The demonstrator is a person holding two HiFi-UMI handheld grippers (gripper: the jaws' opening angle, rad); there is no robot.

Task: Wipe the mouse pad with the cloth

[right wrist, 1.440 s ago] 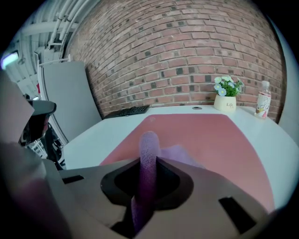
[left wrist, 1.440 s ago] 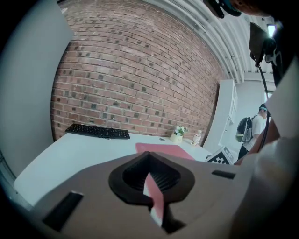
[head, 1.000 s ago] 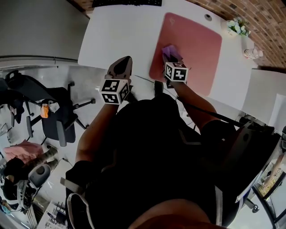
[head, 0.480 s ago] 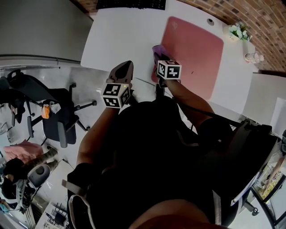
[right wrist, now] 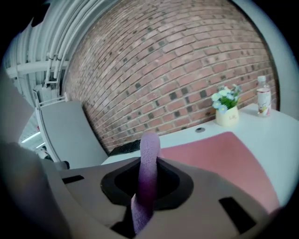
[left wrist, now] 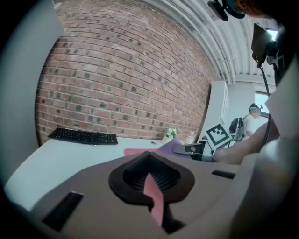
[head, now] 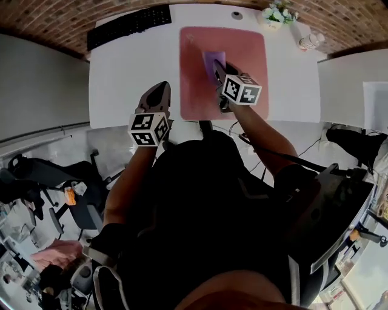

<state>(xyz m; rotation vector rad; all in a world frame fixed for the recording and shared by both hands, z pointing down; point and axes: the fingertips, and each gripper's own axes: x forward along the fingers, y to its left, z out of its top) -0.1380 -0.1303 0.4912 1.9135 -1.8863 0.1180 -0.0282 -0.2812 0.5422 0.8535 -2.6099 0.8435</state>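
Note:
A pink mouse pad [head: 242, 54] lies on the white desk [head: 127, 72]. My right gripper [head: 218, 68] is over the pad's middle, shut on a purple cloth [head: 212, 59] that rests on the pad. In the right gripper view the cloth [right wrist: 148, 154] stands pinched between the jaws, with the mouse pad [right wrist: 219, 154] beyond. My left gripper [head: 156, 95] hovers at the desk's near edge, left of the pad, jaws together and holding nothing. The left gripper view shows its closed jaws and, to the right, the right gripper [left wrist: 187, 149] on the pad.
A black keyboard [head: 130, 23] lies at the desk's far left. A small pot of flowers [head: 276, 13] and a bottle [head: 309, 41] stand at the far right, beyond the pad. A brick wall runs behind the desk. Office chairs stand on the floor at the left.
My right gripper has carried the cloth from the pad's near left edge onto its middle. The head view has swung; my left gripper stays by the desk's near edge.

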